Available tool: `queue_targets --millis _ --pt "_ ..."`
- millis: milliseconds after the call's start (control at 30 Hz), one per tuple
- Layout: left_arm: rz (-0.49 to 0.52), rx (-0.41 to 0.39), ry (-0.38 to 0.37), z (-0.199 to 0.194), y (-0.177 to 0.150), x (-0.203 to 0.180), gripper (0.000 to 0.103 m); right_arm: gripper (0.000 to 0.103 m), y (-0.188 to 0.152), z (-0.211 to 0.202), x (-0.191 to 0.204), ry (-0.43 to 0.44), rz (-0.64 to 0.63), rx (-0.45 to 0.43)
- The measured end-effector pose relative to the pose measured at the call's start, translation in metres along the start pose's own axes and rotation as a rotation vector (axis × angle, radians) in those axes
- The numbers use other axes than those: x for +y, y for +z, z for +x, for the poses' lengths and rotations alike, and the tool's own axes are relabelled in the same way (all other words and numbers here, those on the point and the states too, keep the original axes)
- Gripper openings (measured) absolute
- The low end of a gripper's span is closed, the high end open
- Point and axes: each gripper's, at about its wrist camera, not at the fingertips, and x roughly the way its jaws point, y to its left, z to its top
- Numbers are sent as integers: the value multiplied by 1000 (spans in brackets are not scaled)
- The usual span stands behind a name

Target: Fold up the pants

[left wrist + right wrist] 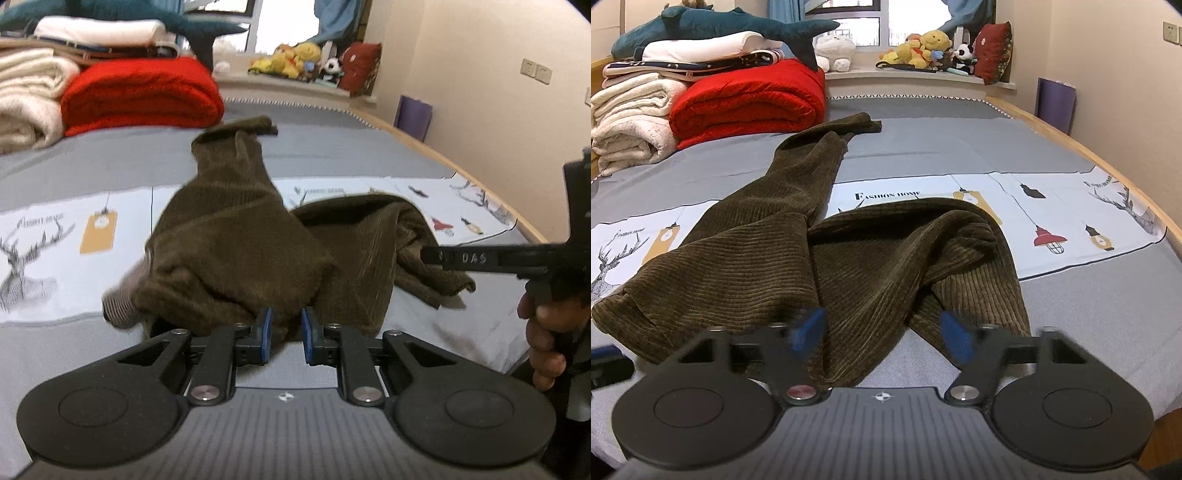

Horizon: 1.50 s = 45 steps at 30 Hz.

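Dark olive corduroy pants (798, 251) lie crumpled on the bed, waist end near me, one leg stretching toward the far red blanket, the other bunched to the right. In the left wrist view the pants (229, 243) are lifted at the near edge, with a pale striped lining showing at left. My left gripper (286, 332) is shut on the pants' near waist edge. My right gripper (882, 328) is open, its blue pads spread just above the near pants fabric; it also shows in the left wrist view (428, 254), beside the bunched right leg.
A folded red blanket (750, 99), cream blankets (631, 114) and a plush shark (713, 26) are stacked at the bed's far left. Stuffed toys (923, 48) sit on the window sill. The bed's wooden edge (1108, 162) runs along the right, by the wall.
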Motion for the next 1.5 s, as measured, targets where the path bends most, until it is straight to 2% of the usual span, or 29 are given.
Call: queue_targets --millis 100,200,267,333,367,400,433,467,533,633,733,767,833,967,1033,1067,1133,1167,1200,1267,1333,1367,1467,1500 --pt "78 -56 19 -13 26 17 19 37 1 -2 -4 24 35 -13" --pt "123 -86 25 -13 55 52 19 36 3 -3 0 62 52 -34" --pt "98 -85 37 -3 68 84 19 36 3 -6 5 101 42 -60" --pt "-14 -14 22 16 69 121 23 36 3 -8 13 151 37 -92" --pt "-114 35 8 28 64 141 25 36 3 -7 17 169 24 -89" --pt "-201 84 -10 39 59 156 33 37 4 -7 22 193 20 -86" --pt "-295 156 -40 50 53 168 41 39 4 -5 27 205 2 -85" --pt "-392 242 -86 63 49 177 46 42 6 -7 34 237 -6 -93" --pt "-485 294 -140 76 43 184 63 49 6 -5 49 256 -55 -82" --pt "-461 332 -167 87 45 177 61 53 8 -5 77 326 -124 -50" --pt "-367 326 -160 85 46 166 48 61 3 -4 110 370 -245 -44" --pt "-330 314 -165 83 48 161 46 66 -1 -6 124 392 -300 -45" --pt "-289 283 -202 75 50 153 43 68 -8 -5 149 397 -409 -66" --pt "-203 198 -346 61 53 131 42 70 -27 -12 182 420 -586 -85" --pt "-176 192 -393 59 53 122 43 74 -37 -16 192 380 -664 -117" --pt "-177 203 -411 61 54 120 43 71 -42 -17 195 339 -695 -131" --pt "-197 223 -432 67 54 122 49 35 -45 -15 193 247 -714 -146" --pt "-222 220 -431 69 55 126 51 18 -42 -15 186 219 -688 -140" --pt "-254 204 -431 72 57 132 51 14 -36 -17 174 222 -619 -134" --pt "-316 134 -393 67 64 146 51 12 -24 -23 149 210 -494 -146" --pt "-369 100 -314 69 67 160 51 12 -18 -29 122 137 -401 -177" --pt "-382 122 -235 77 66 166 51 12 -16 -32 105 116 -355 -178" --pt "-310 283 -23 117 55 164 51 12 -24 -38 62 117 -247 -138" --pt "-284 330 2 130 51 162 51 12 -31 -40 54 114 -248 -129"
